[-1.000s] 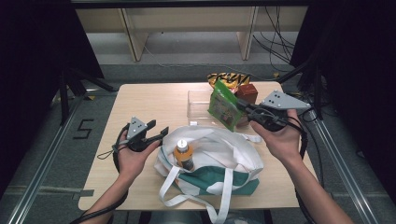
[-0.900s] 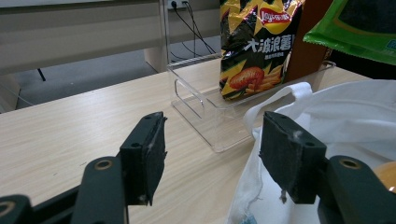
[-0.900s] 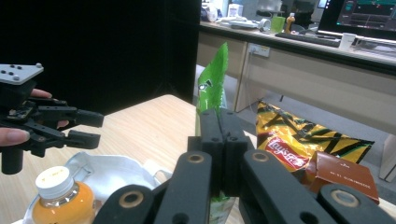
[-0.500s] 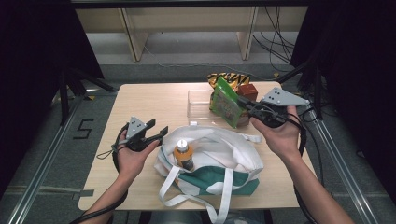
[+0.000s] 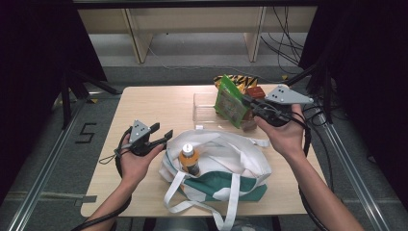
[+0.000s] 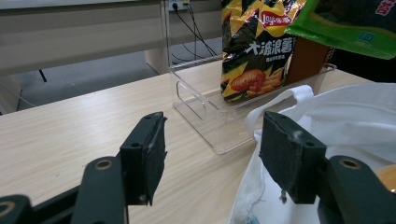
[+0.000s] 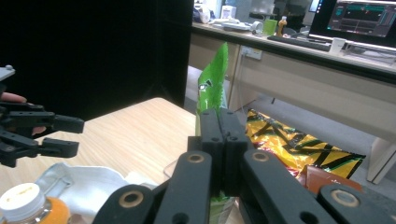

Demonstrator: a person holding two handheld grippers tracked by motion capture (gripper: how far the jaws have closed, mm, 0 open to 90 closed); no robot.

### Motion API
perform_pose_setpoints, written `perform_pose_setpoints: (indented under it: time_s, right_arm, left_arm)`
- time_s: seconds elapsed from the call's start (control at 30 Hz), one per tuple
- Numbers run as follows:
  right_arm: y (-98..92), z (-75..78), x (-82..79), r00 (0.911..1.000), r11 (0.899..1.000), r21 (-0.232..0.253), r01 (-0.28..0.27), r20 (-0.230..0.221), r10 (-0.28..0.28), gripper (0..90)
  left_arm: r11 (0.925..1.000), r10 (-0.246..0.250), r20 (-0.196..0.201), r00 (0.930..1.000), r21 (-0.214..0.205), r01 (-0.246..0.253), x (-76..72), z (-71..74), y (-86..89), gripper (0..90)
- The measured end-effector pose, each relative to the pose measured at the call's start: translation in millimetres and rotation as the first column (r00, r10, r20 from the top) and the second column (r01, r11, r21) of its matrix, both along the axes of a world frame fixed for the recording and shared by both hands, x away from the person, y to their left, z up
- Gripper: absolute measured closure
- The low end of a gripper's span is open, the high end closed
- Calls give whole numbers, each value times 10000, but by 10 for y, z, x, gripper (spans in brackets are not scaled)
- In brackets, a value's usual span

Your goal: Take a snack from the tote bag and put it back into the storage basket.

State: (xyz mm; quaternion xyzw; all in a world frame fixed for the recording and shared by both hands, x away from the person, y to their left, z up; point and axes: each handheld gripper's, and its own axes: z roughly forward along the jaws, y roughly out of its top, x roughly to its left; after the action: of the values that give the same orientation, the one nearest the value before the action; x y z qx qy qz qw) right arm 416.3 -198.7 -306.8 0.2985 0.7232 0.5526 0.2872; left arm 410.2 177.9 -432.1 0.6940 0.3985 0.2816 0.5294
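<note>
The right claw (image 5: 250,102) is raised over the far right of the worktop (image 5: 159,103), jaws clamped on the green packet (image 5: 230,102) held above the clear box (image 5: 207,108). The left claw (image 5: 161,134) rests low beside the tote (image 5: 226,159), jaws wide apart, holding nothing.
</note>
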Motion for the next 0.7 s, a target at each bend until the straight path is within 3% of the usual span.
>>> perform_pose_setpoints:
  time_s: [0.03, 0.17, 0.7]
  right_arm:
    - [4, -4, 3, 9999, 10000, 22, 38, -146, -37, 900]
    - [11, -15, 63, 9998, 9997, -133, 184, 65, -183, 900]
    - [40, -53, 297, 9991, 9988, -213, 433, 7, -433, 900]
  left_arm:
    - [10000, 1, 3, 10000, -7, -1, -1, 1, -1, 399]
    - [10000, 1, 30, 10000, -28, -1, -6, 6, -5, 399]
    - [9999, 68, 80, 9999, -77, -68, -3, 23, 36, 399]
